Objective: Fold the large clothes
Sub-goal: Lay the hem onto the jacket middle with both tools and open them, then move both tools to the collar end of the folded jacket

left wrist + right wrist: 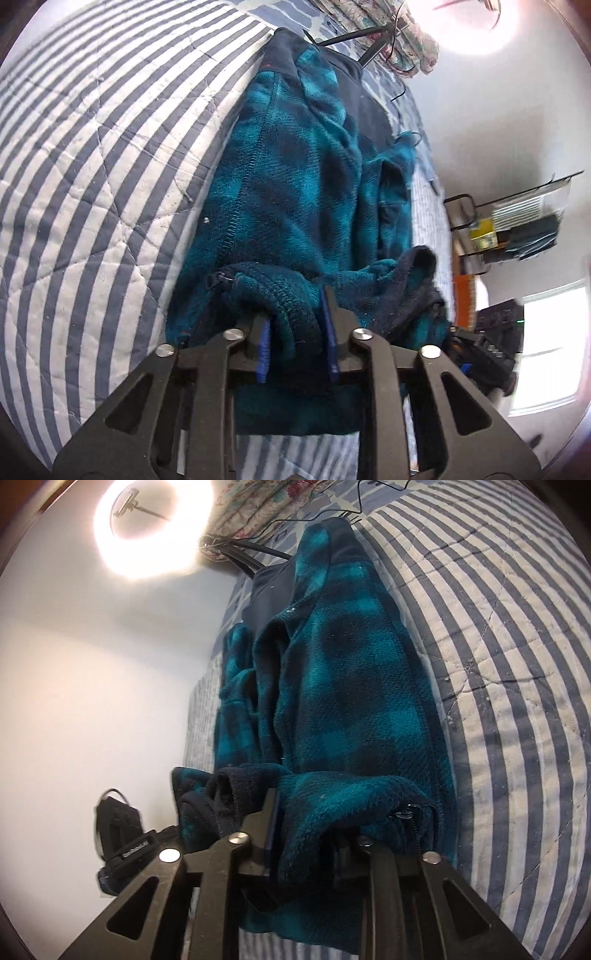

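Left wrist view: my left hand-held gripper [295, 328], jaws parted, has the teal fleece jacket [295, 177] hem bunched between them; my right hand-held gripper [306, 830] likewise, at 6 o'clock on the striped bed [498, 664].

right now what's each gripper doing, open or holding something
left gripper: fleece jacket hem bunched between the fingers; whether the pads press cannot be told.
right gripper: jacket hem draped between the fingers, one finger hidden; grip cannot be told.
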Demonstrator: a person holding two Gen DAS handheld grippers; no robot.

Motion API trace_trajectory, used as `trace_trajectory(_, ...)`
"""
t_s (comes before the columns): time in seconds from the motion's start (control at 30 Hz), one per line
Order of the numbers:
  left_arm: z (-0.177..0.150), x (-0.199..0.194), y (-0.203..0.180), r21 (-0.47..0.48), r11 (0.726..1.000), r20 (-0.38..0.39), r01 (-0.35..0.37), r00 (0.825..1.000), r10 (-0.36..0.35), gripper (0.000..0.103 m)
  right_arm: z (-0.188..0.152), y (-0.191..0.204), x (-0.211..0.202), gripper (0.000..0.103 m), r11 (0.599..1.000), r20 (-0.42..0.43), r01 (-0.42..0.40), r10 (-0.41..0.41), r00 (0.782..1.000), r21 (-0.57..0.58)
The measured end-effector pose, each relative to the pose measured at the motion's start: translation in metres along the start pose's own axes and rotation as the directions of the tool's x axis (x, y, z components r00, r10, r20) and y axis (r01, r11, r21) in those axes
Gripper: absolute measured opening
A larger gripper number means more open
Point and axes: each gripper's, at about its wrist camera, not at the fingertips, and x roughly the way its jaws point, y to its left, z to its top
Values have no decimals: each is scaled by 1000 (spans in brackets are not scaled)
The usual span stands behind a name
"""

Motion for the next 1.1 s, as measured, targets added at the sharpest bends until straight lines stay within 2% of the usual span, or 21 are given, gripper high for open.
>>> trace_trajectory(0.07,3,-5,2,-30,998,-3,60,998,-60,41,1,-5,-5,39,997,7,-64,64,998,51)
trace_trajectory(0.1,4,-9,4,-51,993,-1,104,995,-104,48,1,-7,-8,40,994,13,-88,87,996,71)
trace_trajectory(0.13,5,-12,5,-65,990,4,129,992,-129,51,1,-9,-10,41,990,13,-111,110,994,92)
trace_trajectory(0.17,6,-14,6,-78,986,11,148,989,-148,51,2,-11,-11,52,982,11,-147,146,989,118)
trace_trajectory(0.2,7,-17,6,-86,983,13,162,987,-162,52,2,-12,-12,73,975,18,-177,176,984,135)
trace_trajectory(0.23,8,-19,5,-91,981,13,174,985,-173,52,2,-12,-16,82,967,35,-209,206,978,148)
trace_trajectory(0.27,10,-22,4,-94,979,15,180,984,-180,52,1,-11,-21,86,962,47,-228,224,974,148)
trace_trajectory(0.4,16,-34,7,-119,966,23,230,973,-228,54,1,4,-42,85,958,54,-275,271,961,78)
trace_trajectory(0.43,18,-36,8,-117,964,31,237,971,-235,57,0,7,-50,85,962,63,-269,266,962,46)
trace_trajectory(0.5,21,-43,9,-111,966,63,231,972,-225,68,-5,13,-62,81,976,83,-214,216,973,-27)
trace_trajectory(0.53,23,-44,11,-118,966,69,232,972,-225,69,-8,15,-64,79,982,81,-181,185,979,-58)
trace_trajectory(0.6,25,-46,12,-119,965,71,234,971,-227,69,-17,21,-63,63,987,67,-92,101,993,-132)
trace_trajectory(0.67,24,-55,4,-27,984,96,176,980,-173,68,-26,27,-63,55,977,76,3,13,997,-214)
trace_trajectory(0.77,10,-64,-13,133,989,118,71,989,-87,68,-43,45,-57,46,925,109,99,-63,992,-366)
trace_trajectory(0.8,7,-63,-17,169,984,116,50,991,-71,63,-50,50,-57,46,906,118,112,-69,991,-409)
trace_trajectory(0.9,-12,-54,-40,330,943,116,-51,993,13,46,-66,75,-48,45,825,159,153,-78,984,-544)
trace_trajectory(0.93,-19,-47,-50,392,916,119,-84,992,40,43,-69,83,-42,43,801,162,151,-69,984,-579)
trace_trajectory(1.03,-27,-25,-66,482,866,114,-132,990,87,41,-78,106,-22,39,729,123,117,-46,991,-674)
trace_trajectory(1.1,-26,-8,-70,503,850,117,-160,986,116,41,-83,118,-3,38,666,111,142,-89,990,-733)
